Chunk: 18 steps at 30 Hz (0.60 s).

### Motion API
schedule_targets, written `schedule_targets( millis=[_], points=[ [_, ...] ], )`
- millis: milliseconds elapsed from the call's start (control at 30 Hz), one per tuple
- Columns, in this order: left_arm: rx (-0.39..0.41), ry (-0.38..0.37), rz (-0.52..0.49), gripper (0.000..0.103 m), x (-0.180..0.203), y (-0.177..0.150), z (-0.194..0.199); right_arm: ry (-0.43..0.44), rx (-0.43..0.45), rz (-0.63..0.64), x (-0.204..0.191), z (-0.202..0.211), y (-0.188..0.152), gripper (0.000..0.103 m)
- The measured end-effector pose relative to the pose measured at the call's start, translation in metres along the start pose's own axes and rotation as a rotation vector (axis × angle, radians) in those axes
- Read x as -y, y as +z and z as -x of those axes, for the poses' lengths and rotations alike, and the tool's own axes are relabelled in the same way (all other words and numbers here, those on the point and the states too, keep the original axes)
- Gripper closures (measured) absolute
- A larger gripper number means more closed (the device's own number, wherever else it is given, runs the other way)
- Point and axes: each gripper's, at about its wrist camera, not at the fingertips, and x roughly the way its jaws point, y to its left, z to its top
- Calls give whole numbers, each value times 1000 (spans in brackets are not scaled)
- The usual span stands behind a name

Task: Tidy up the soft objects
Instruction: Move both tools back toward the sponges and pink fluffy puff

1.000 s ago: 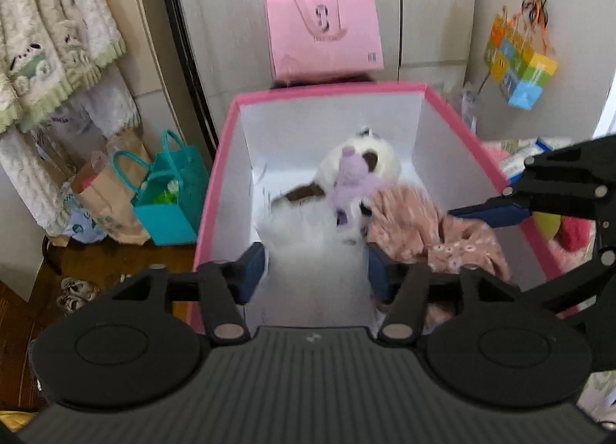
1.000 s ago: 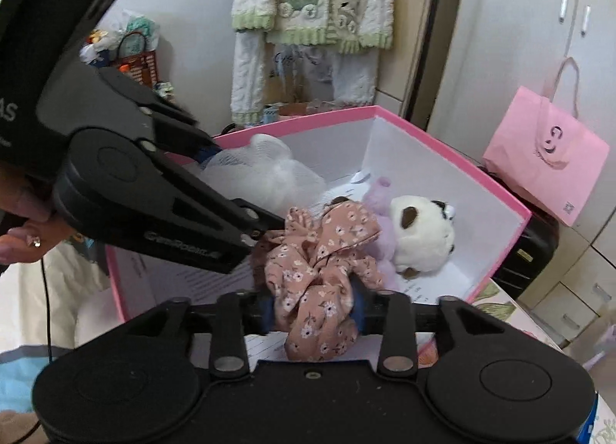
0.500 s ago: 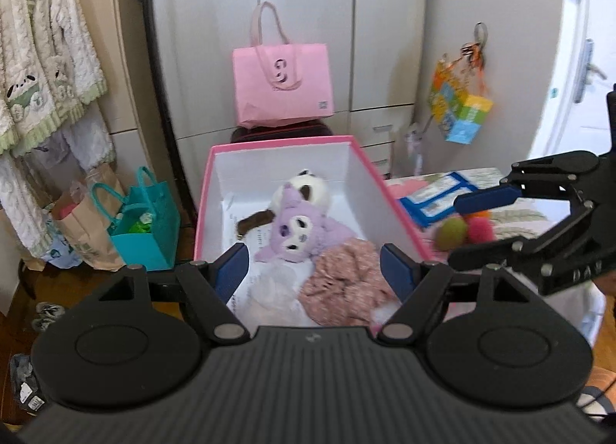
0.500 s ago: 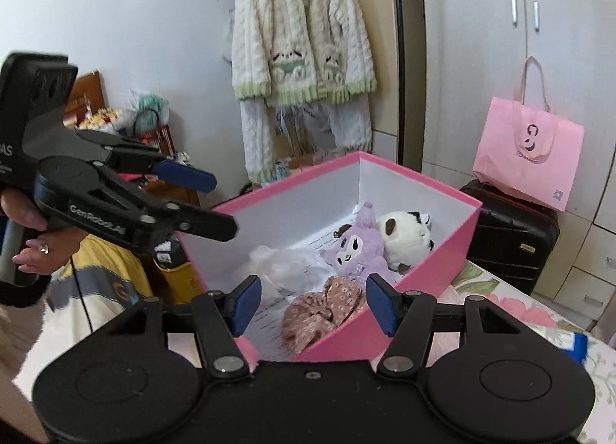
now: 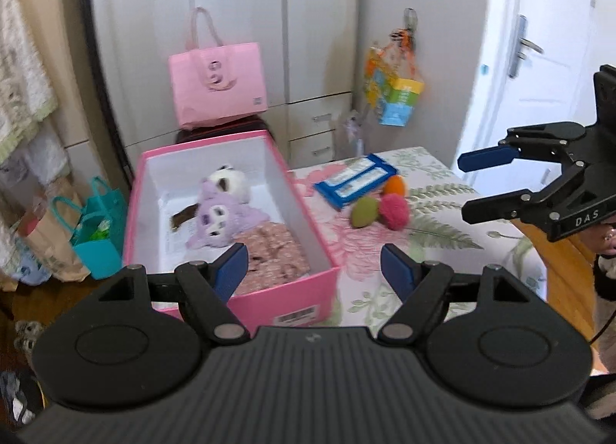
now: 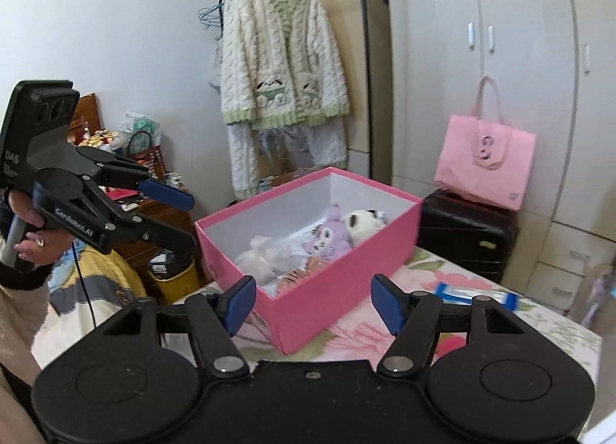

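Left tongs (image 5: 311,269): jaws stand wide apart, nothing between the blue pads (image 5: 231,271); they have just been opening. They sit above the near end of the pink box (image 5: 308,303). Right tongs (image 6: 312,303): jaws likewise wide and empty, also just opened further, poised before the box's near corner. Each pair shows in the other's camera, the right tongs at 3 o'clock of the left wrist view, the left at 9 o'clock of the right wrist view, gripped by a hand (image 6: 29,236).

Box contents, left wrist view: a floral pink cloth (image 5: 275,249) at the near end, a purple plush toy (image 5: 221,217) behind it, a white and brown plush toy (image 5: 231,182) toward 12 o'clock. The right wrist view adds a white mesh bundle (image 6: 265,257) beside the cloth.

The box rests on a tabletop with a floral cover (image 5: 439,221). At 2 o'clock of the box lie three fuzzy balls, green (image 5: 364,212), pink (image 5: 394,209) and orange (image 5: 395,185), close together, touching a blue packet (image 5: 354,180).

Beyond the box, a pink bag (image 5: 217,86) stands on a black suitcase (image 6: 466,236) against the wardrobe (image 5: 277,20). A cream cardigan (image 6: 283,59) hangs at 12 o'clock in the right wrist view.
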Motion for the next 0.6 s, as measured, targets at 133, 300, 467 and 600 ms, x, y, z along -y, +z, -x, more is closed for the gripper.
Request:
schedule_targets(
  millis=[133, 300, 467, 600],
  points=[
    [-11, -55, -49, 28, 25, 2, -11, -50, 7, -24, 11, 16, -18, 30],
    [-35, -108, -120, 28, 57, 4, -30, -93, -4, -32, 23, 28, -39, 30],
    [-46, -118, -177, 28, 82, 3, -54, -107, -21, -37, 37, 29, -60, 30],
    [-49, -107, -204, 28, 95, 4, -77, -110, 2, -39, 50, 26, -73, 30]
  ],
)
